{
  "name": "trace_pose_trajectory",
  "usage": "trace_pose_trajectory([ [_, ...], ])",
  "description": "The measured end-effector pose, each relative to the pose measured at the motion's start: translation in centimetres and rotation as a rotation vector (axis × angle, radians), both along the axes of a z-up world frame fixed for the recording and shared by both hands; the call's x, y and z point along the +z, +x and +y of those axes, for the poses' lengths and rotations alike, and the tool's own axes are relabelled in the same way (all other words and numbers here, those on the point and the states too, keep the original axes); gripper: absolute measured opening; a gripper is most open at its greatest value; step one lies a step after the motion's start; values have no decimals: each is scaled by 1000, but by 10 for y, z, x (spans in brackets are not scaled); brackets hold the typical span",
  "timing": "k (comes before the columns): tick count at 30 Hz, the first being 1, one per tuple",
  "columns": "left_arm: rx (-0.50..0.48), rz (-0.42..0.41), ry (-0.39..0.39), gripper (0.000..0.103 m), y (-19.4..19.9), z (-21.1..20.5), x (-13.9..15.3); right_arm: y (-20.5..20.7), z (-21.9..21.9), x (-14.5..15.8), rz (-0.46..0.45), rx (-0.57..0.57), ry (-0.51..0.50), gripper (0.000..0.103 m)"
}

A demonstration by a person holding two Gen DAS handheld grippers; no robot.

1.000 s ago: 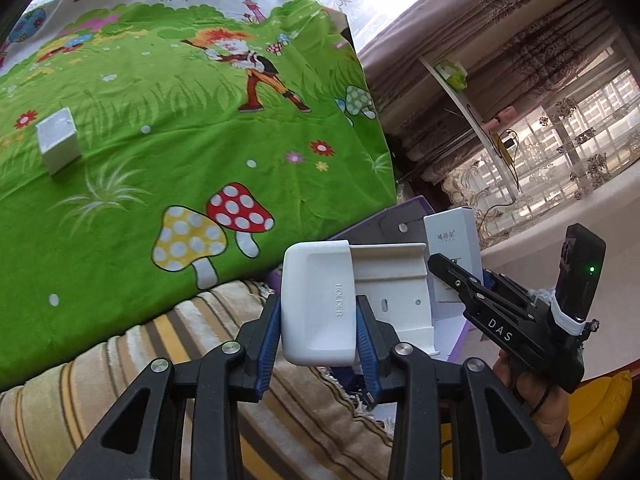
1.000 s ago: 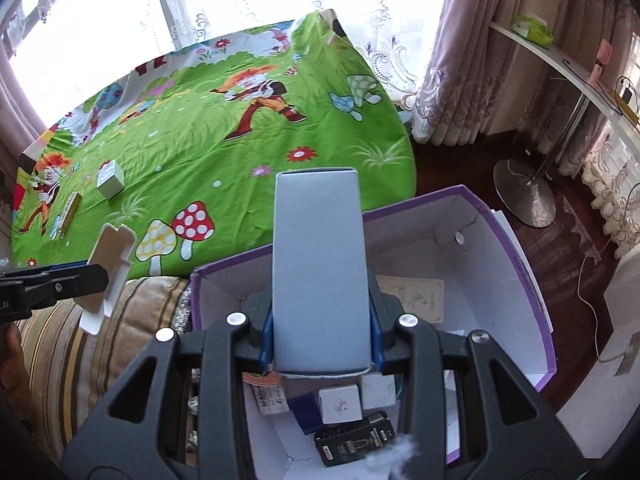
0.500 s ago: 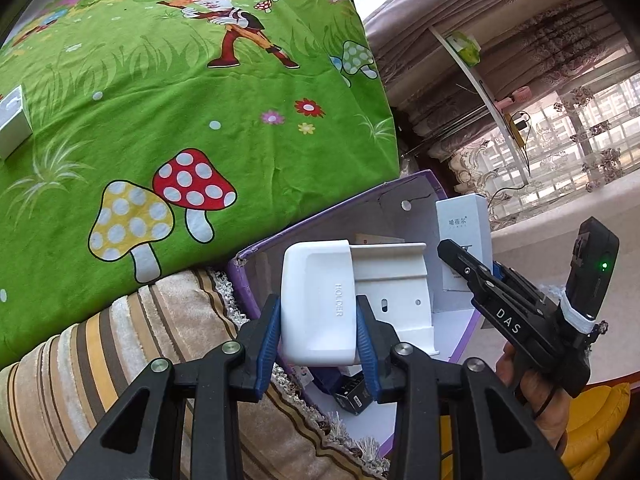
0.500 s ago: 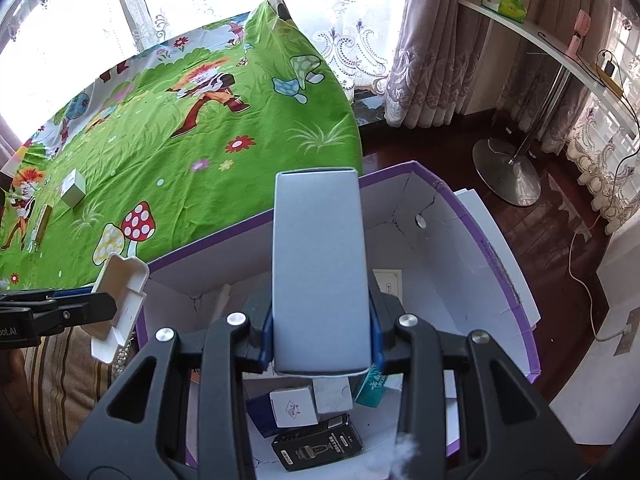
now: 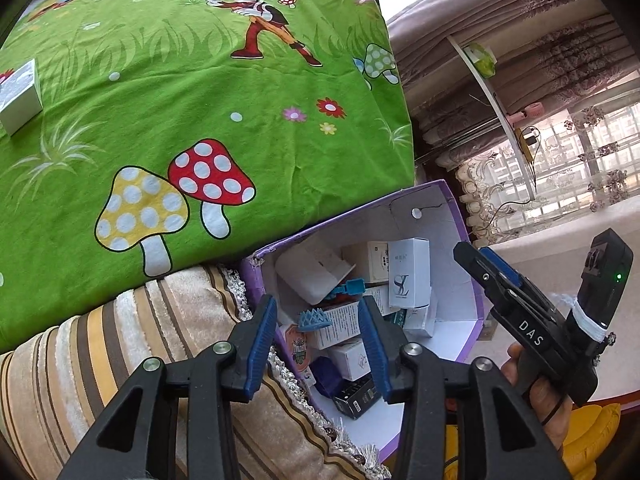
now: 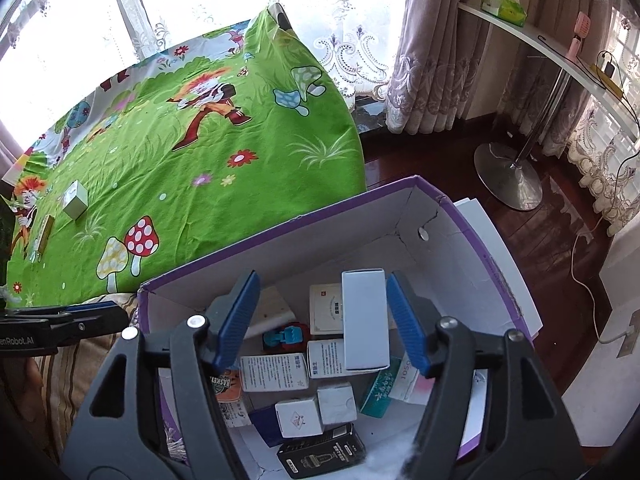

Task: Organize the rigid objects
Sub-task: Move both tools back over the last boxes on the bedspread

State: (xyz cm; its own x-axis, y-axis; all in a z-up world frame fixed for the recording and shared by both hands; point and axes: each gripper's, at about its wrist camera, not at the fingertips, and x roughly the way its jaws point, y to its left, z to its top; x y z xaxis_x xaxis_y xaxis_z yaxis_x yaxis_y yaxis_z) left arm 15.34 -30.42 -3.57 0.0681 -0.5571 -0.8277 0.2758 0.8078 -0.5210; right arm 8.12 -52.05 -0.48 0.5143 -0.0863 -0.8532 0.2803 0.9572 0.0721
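A purple cardboard box [image 6: 472, 216] [image 5: 460, 216] with white inside stands beside the bed and holds several small boxes. My left gripper [image 5: 318, 318] is open and empty above the box's near corner. The white holder [image 5: 310, 276] [image 6: 268, 308] lies inside the box against its wall. My right gripper [image 6: 320, 316] is open above the box; the tall white box [image 6: 365, 318] [image 5: 409, 272] lies among the items below it. The right gripper also shows in the left wrist view [image 5: 480, 260]. A small white box [image 5: 18, 94] [image 6: 75, 200] sits on the green bedsheet.
The green cartoon bedsheet [image 5: 200, 100] covers the bed left of the box. A striped cushion [image 5: 120, 344] lies at the box's near side. A flat wooden piece [image 6: 43, 234] lies on the sheet. A lamp base [image 6: 508, 180], cable and shelf stand at right.
Both grippers opened. The white holder and the tall white box dropped out of the jaws into the purple box. Both grippers moved further over the box.
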Motion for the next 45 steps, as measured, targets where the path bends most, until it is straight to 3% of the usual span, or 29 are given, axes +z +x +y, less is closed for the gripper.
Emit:
trace_pose_trajectory([
  [13, 13, -94, 15, 44, -8, 23, 22, 3, 29, 22, -26, 37, -32, 76],
  [22, 73, -150, 24, 44, -2, 60, 33, 12, 67, 33, -43, 93, -30, 77],
  [31, 170, -213, 70, 44, 6, 116, 41, 23, 104, 45, -80, 143, -16, 77],
  [45, 350, -270, 149, 44, 37, 226, 45, 55, 189, 65, -116, 322, -54, 77],
])
